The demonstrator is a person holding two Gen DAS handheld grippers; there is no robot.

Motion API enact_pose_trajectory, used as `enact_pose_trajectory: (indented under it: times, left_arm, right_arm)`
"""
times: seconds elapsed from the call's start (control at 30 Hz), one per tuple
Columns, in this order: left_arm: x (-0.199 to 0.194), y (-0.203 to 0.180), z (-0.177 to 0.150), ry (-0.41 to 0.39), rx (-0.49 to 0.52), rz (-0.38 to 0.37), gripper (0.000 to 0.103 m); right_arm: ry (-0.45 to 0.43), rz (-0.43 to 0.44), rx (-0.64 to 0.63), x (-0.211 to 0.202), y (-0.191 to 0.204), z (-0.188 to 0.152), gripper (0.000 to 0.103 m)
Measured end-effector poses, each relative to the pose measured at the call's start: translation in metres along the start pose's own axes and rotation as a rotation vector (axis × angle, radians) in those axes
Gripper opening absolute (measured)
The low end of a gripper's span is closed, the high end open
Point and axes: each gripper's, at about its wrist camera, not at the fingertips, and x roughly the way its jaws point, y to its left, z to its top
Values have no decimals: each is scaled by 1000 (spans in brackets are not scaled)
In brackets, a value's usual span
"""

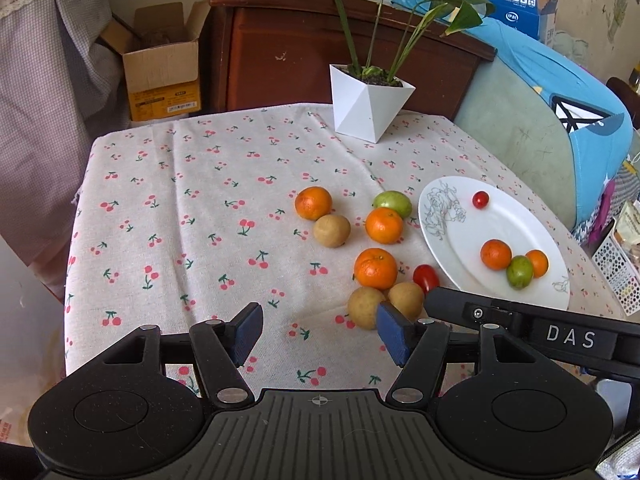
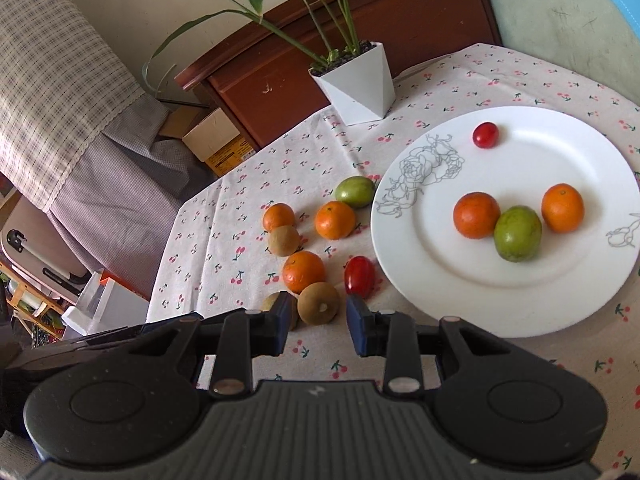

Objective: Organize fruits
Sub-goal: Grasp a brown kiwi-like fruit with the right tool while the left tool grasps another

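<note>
1. The right gripper (image 2: 318, 326) hangs low over the cloth, fingers spread and holding nothing, with a brown fruit (image 2: 319, 303) sitting right in the gap between them.
2. The left gripper (image 1: 318, 332) waits just beside it, also spread wide and empty, over bare cloth.
3. Judging by the line-up, that brown fruit is the next pick. Best to drop straight down and close on its widest part, because it is round and could roll.
4. Watch the neighbours: a second brown fruit (image 2: 276, 304) sits half hidden behind the left-hand finger, an orange (image 2: 303, 271) touches the target from behind, and a red tomato (image 2: 359, 276) lies just beside.
5. The white plate (image 2: 500, 300) is near on the right, already carrying two oranges, a green fruit (image 2: 517, 233) and a small tomato (image 2: 485, 135).
6. More fruit lies loose on the cherry-print tablecloth (image 1: 180, 200), slightly creased.
7. A white plant pot (image 1: 366, 100) stands at the far edge, with a wooden cabinet (image 1: 280, 48) and a cardboard box (image 1: 160, 64) behind.
</note>
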Motion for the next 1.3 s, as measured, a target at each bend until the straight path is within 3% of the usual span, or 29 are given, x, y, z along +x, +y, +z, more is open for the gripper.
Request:
enact_pose_trajectory:
  times: [0.53,0.83,1.3]
  left_arm:
    - [7,14,-7,17,27,38,62]
    - [7,10,-9,15,60,22,62]
    - [15,-20,-11,-14,118,-44,61]
  right_arm:
    - [18,-33,11,23,1,-1,32]
    - [26,-36,-10,25,3,0,27]
    - [19,-66,37,-5,-13,0,27]
